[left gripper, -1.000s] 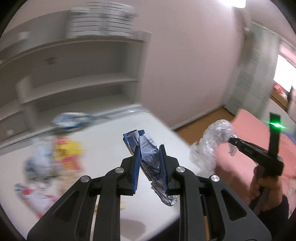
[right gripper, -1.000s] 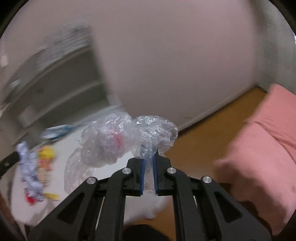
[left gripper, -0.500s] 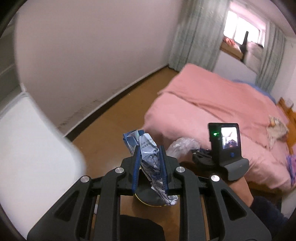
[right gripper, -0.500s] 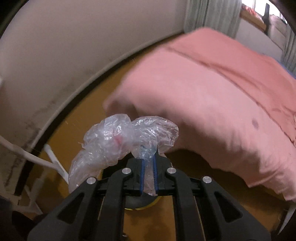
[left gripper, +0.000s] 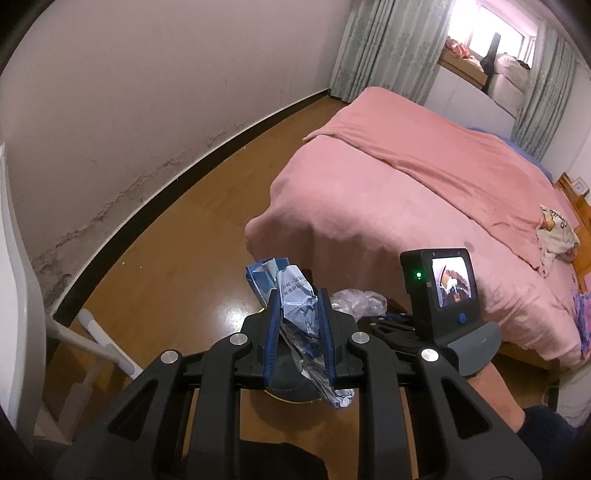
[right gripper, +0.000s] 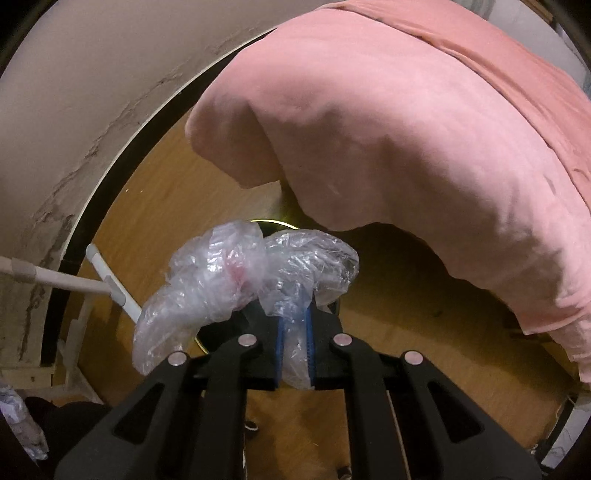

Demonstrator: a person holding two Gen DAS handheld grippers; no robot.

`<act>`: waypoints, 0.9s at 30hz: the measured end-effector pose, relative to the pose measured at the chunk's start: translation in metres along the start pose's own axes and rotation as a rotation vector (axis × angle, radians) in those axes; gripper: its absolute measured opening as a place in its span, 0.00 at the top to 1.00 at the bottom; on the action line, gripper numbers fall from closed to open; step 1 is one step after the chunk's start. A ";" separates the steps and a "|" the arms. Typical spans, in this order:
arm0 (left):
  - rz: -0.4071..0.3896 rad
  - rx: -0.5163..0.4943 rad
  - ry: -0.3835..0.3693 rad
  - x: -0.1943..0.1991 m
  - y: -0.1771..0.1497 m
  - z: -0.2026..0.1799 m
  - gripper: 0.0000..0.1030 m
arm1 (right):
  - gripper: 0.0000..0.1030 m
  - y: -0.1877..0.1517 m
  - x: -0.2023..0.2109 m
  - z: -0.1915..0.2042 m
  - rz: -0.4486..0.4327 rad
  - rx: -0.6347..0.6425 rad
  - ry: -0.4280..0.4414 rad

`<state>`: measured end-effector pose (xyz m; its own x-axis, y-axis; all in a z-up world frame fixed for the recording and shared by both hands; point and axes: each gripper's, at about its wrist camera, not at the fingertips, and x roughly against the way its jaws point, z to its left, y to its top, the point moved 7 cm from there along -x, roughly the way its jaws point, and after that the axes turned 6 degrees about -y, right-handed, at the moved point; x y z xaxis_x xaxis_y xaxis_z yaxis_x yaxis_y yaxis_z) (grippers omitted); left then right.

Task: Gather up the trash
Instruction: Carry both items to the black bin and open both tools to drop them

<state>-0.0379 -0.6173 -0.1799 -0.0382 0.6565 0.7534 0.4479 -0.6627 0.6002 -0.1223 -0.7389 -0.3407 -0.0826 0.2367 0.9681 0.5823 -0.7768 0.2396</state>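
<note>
Two hand-held grippers, each clamping trash: blue wrapper, clear plastic.

Home bedroom: pink-covered bed, curtained window, wooden floor.

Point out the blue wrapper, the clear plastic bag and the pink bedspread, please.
blue wrapper (left gripper: 299, 306), left wrist view, crumpled middle between the pads.
clear plastic bag (right gripper: 221, 273), right wrist view, bunched middle.
pink bedspread (left gripper: 406, 184), left wrist view, flat top.
</note>
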 end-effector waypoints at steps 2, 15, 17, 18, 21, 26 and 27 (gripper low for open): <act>0.004 -0.002 0.002 -0.003 -0.001 0.002 0.81 | 0.91 -0.001 -0.004 0.005 0.016 0.006 0.025; 0.034 0.008 0.011 -0.014 -0.004 0.006 0.81 | 0.28 0.013 0.013 -0.001 -0.031 -0.040 0.036; 0.046 0.007 0.004 -0.018 -0.006 0.004 0.81 | 0.28 0.014 0.015 -0.009 -0.033 -0.077 0.040; 0.052 0.006 0.000 -0.021 -0.006 0.003 0.81 | 0.28 0.015 0.016 -0.013 -0.034 -0.097 0.043; 0.071 -0.017 -0.024 -0.029 -0.004 -0.007 0.81 | 0.28 0.018 0.019 -0.027 -0.051 -0.159 0.034; 0.089 -0.028 -0.063 -0.039 0.000 -0.020 0.66 | 0.28 0.025 0.029 -0.053 -0.091 -0.275 0.021; 0.089 -0.034 -0.063 -0.040 0.001 -0.021 0.60 | 0.28 0.026 0.031 -0.058 -0.100 -0.294 0.024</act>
<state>-0.0550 -0.6523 -0.2035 0.0573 0.6150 0.7865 0.4166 -0.7307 0.5409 -0.1562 -0.7858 -0.2998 -0.1489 0.3089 0.9394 0.3115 -0.8870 0.3410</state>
